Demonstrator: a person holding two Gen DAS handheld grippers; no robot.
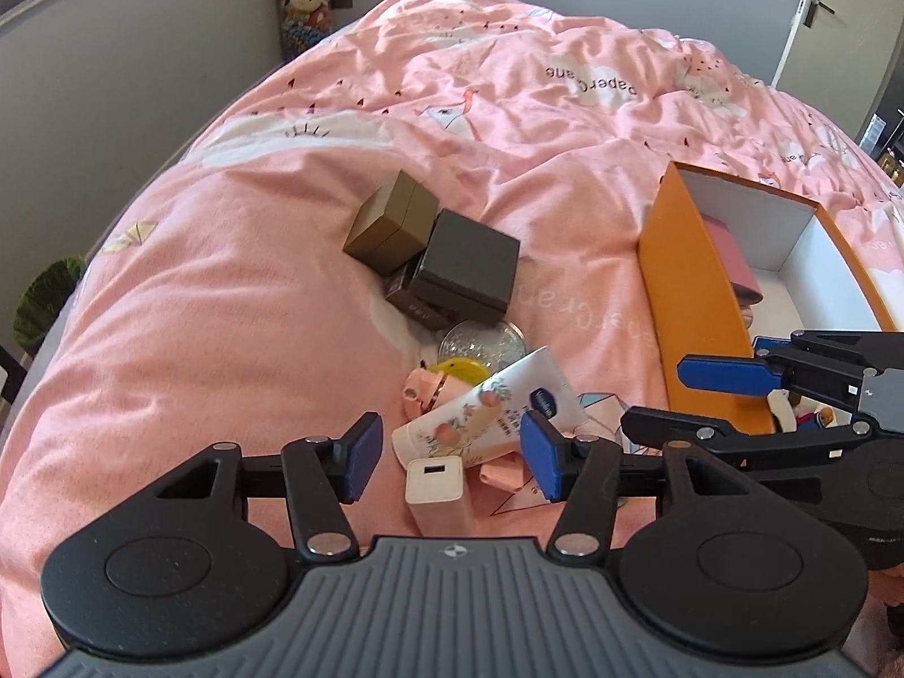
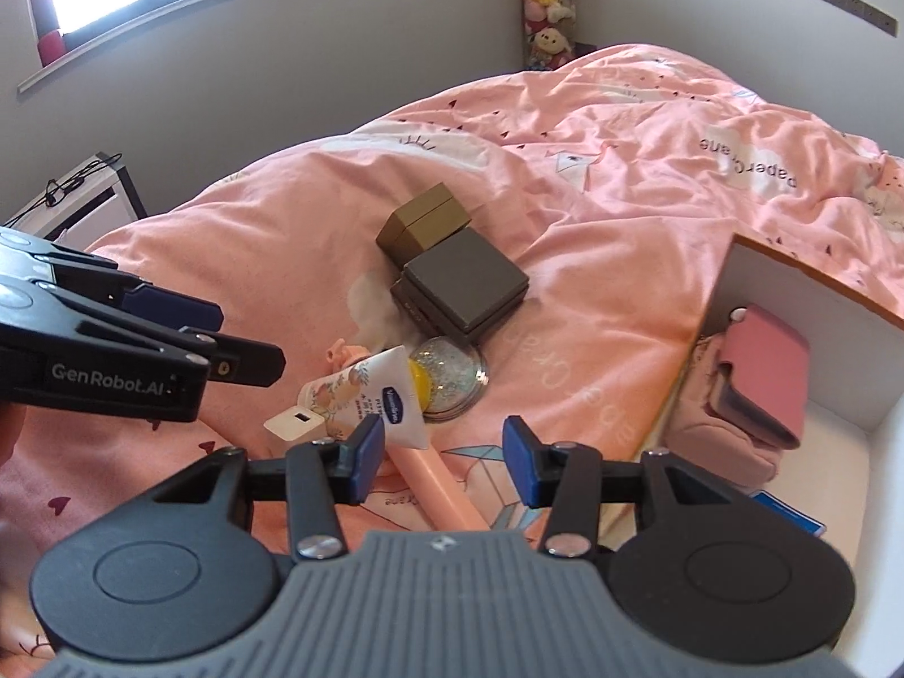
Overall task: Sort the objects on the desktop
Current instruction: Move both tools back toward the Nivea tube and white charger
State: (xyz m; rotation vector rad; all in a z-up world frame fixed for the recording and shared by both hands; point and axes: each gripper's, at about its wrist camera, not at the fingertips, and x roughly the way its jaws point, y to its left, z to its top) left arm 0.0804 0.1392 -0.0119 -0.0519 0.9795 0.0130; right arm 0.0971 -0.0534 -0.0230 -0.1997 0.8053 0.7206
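Note:
A heap of small things lies on the pink duvet: an olive box [image 1: 392, 223] leaning on a dark grey box [image 1: 469, 268], a round glitter case [image 1: 486, 342], a white hand-cream tube [image 1: 491, 412], a white charger [image 1: 438, 489] and pink bits. My left gripper [image 1: 450, 460] hovers open over the charger and tube, its pads clear of both. My right gripper [image 2: 443, 460] is open too, above a pink stick [image 2: 435, 486] on the duvet, just right of the tube [image 2: 367, 390]. The two grippers are side by side; the left gripper [image 2: 243, 339] reaches in from the left edge of the right wrist view.
An orange box with a white inside [image 2: 791, 327] stands open at the right, holding a pink wallet [image 2: 763, 373], a pink pouch [image 2: 723, 440] and a blue card [image 2: 791, 514]. Grey walls, a window and a column of plush toys [image 2: 545, 0] lie beyond the bed.

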